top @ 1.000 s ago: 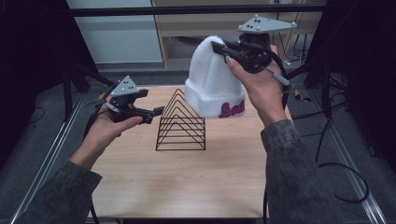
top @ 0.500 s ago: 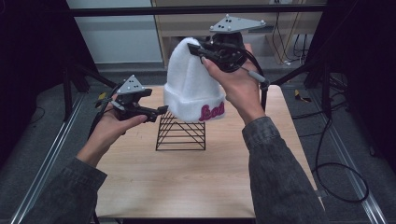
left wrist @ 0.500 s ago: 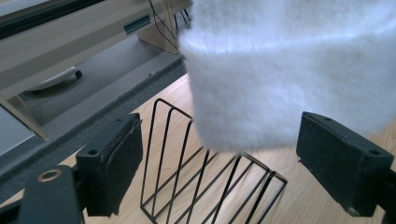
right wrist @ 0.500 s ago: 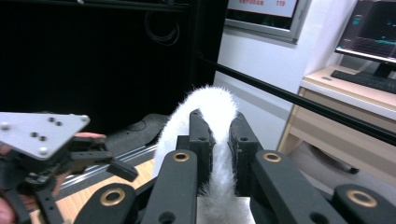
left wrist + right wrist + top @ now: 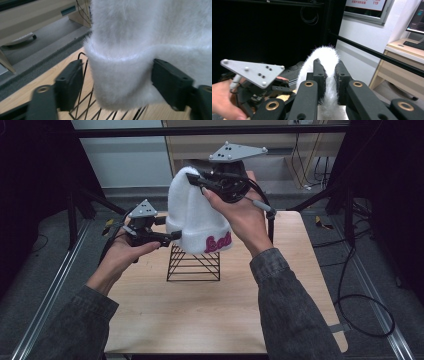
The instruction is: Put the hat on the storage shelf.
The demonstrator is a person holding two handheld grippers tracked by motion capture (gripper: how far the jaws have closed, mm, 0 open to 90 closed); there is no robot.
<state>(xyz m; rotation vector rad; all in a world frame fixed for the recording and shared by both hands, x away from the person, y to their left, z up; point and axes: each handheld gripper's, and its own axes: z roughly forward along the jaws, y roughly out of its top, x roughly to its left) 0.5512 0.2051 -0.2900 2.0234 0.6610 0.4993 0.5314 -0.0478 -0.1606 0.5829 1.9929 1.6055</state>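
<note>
Right tongs (image 5: 192, 177) pinch the crown of the white fuzzy beanie (image 5: 195, 220), the two black jaws pressed tight on a fold of fabric, as the right gripper view shows at (image 5: 328, 75). From that grip the beanie hangs down over the black wire rack (image 5: 194, 265), which stands on the wooden desk (image 5: 210, 315); its cuff with pink lettering hides the rack's top.

Left tongs (image 5: 172, 236) sit at the beanie's left lower edge. In the left gripper view (image 5: 117, 82) the cuff lies between the jaws, which have just been closing; a gap shows on the left jaw's side while the right jaw sits at the fabric, so the cuff is not yet pinched.

Compared with a second ago, the beanie has travelled from the right rear of the desk to directly above the rack, which was then fully exposed. The left tongs have hardly shifted.
</note>
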